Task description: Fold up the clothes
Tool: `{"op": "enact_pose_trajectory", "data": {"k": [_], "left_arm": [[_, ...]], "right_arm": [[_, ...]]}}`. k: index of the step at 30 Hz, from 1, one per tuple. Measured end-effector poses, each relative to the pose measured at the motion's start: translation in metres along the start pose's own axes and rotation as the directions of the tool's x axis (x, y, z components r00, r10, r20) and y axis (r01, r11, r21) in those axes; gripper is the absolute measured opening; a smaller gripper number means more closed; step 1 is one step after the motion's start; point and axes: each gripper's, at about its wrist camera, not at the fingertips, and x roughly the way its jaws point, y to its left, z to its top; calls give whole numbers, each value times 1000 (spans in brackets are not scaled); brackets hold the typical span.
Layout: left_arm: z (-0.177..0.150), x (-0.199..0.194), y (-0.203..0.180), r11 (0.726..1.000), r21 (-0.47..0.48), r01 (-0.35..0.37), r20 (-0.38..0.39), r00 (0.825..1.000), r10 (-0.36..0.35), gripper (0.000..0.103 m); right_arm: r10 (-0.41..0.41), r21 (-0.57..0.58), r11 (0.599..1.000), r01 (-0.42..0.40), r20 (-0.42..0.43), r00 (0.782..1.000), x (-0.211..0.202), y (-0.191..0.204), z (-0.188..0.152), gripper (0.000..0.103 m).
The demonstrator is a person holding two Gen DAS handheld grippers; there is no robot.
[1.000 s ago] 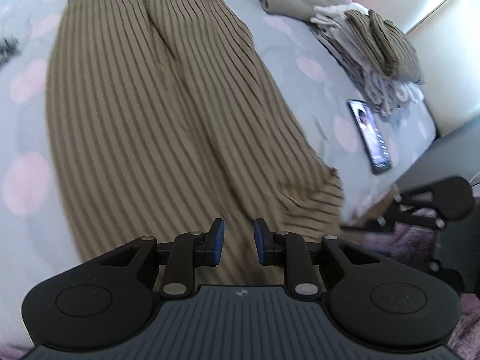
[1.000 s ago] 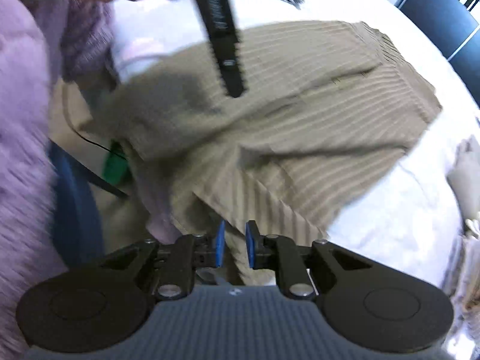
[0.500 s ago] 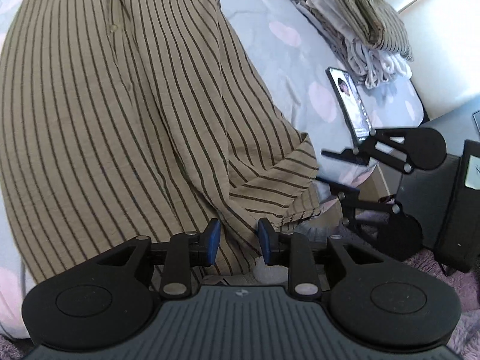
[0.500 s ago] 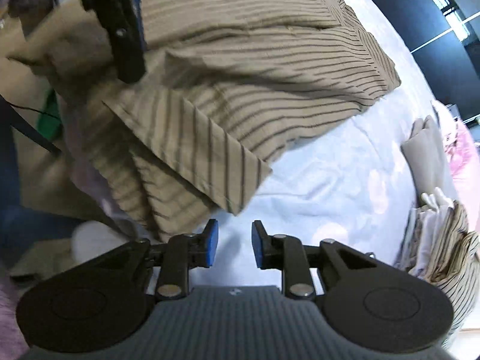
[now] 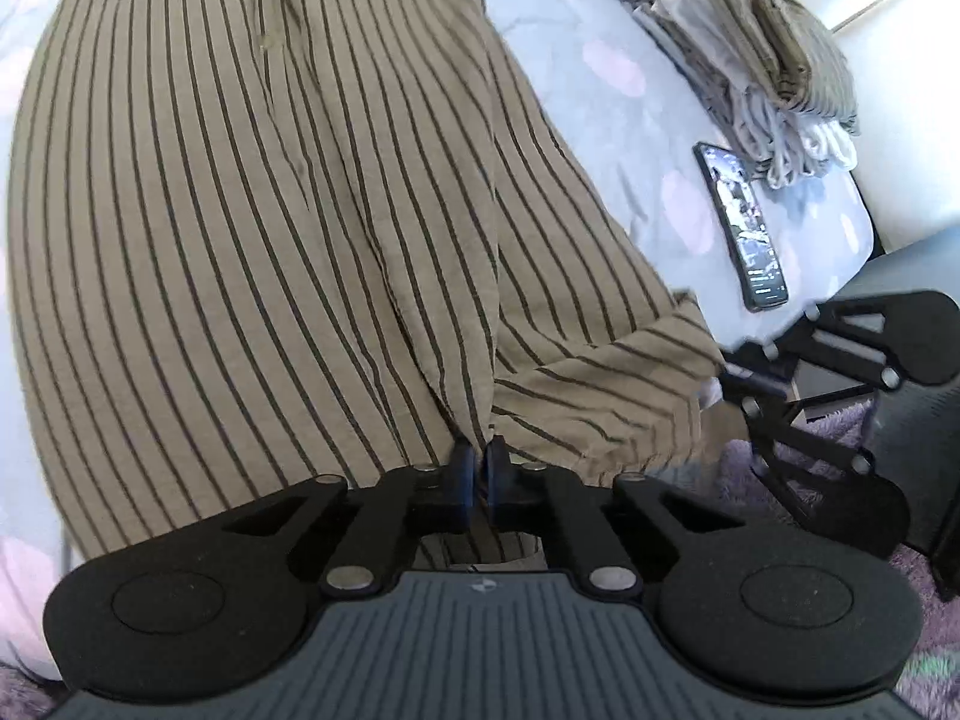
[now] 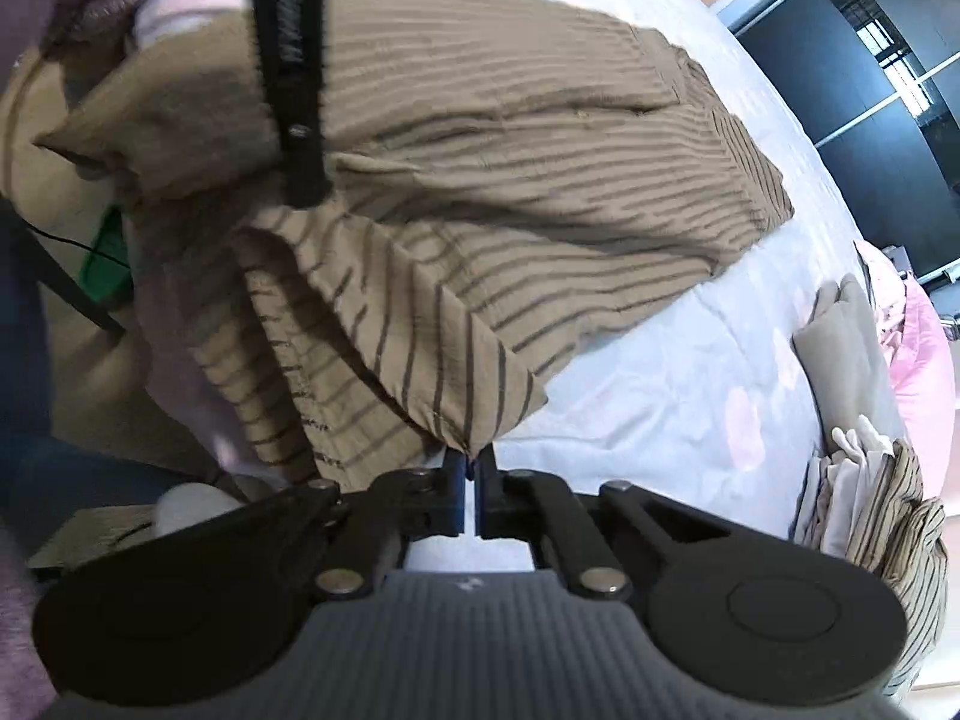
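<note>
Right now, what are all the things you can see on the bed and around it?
Striped trousers: one, brown with dark stripes, spread across the bed.
Bedsheet: one, pale blue-grey with pink spots, under everything.
Stack of folded clothes: one, white, grey and striped brown, at the bed's far edge.
Phone: one, black, screen lit, on the sheet beside the stack.
Left hand-held gripper: one, black with blue pads, shut on the trouser hem.
Right hand-held gripper: one, black, pinching a hem corner.

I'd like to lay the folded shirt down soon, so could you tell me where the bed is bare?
Bare sheet lies between the striped shirt and the folded pile. The left wrist view shows the phone crowding the strip beside that pile.
</note>
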Motion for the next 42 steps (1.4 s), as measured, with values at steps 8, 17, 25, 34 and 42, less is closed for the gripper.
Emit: {"op": "enact_pose_trajectory", "data": {"k": [8, 17, 25, 34, 42], "left_arm": [[-8, -8, 2, 993, 26, -119, -19, 993, 120, 0], [-15, -2, 12, 997, -36, -71, 2, 997, 72, 10], [-11, 4, 14, 999, -51, 2, 42, 999, 0, 18], [-3, 32, 5, 998, 34, -61, -2, 998, 61, 11], [-16, 22, 5, 999, 39, -19, -10, 1000, 19, 0]], "right_arm": [[221, -138, 963, -230, -76, 972, -18, 35, 6, 2], [429, -97, 893, -441, -121, 895, -13, 47, 5, 3], [393, -74, 912, -403, -122, 911, -17, 44, 4, 7], [342, -35, 938, -346, -83, 936, -26, 35, 7, 10], [289, -12, 957, -291, -64, 955, -32, 30, 8, 23]]}}
